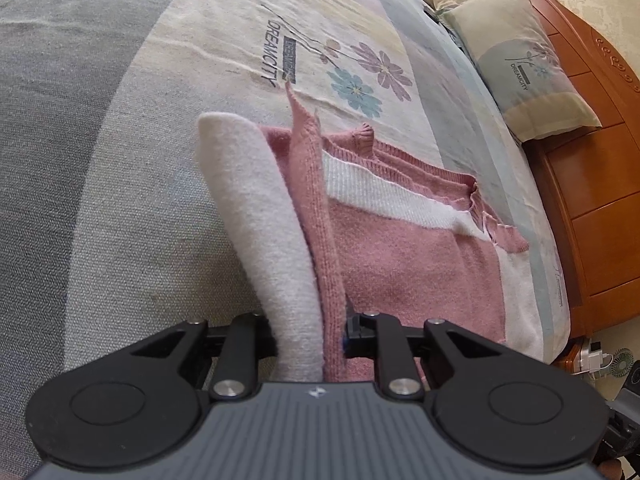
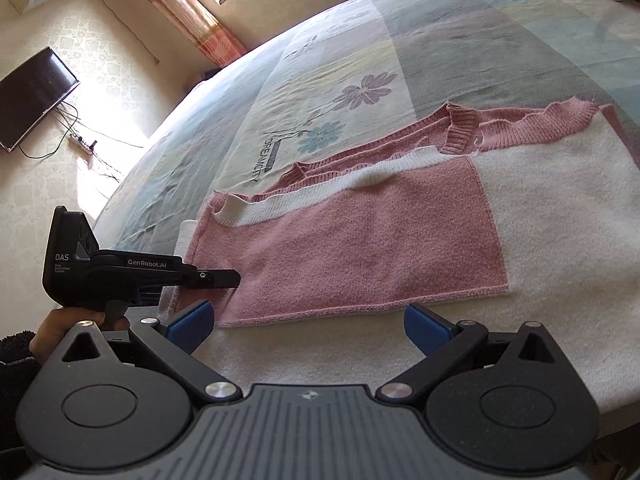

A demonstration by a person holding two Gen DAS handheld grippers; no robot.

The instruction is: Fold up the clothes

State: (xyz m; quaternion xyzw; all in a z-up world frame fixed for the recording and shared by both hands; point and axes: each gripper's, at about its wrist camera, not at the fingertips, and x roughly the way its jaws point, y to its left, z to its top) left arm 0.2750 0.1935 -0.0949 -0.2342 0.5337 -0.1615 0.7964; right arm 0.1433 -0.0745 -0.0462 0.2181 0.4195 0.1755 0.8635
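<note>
A pink and white knitted sweater (image 2: 360, 240) lies partly folded on the bed, its ribbed pink hem toward the floral print. In the left wrist view my left gripper (image 1: 310, 336) is shut on a raised fold of the sweater (image 1: 280, 232), white layer on the left and pink layer on the right. The right wrist view shows that same left gripper (image 2: 224, 278) pinching the sweater's left edge, held by a hand (image 2: 52, 332). My right gripper (image 2: 308, 326) stands open just above the white part of the sweater at its near edge, blue pads (image 2: 192, 322) apart with nothing between them.
The bedsheet (image 1: 240, 40) has grey, cream and blue blocks with a flower print. A pillow (image 1: 528, 64) rests against the wooden headboard (image 1: 592, 184). Beyond the bed are a wall-mounted TV (image 2: 32, 96), a power strip with cables (image 2: 82, 146) and a curtained window (image 2: 208, 12).
</note>
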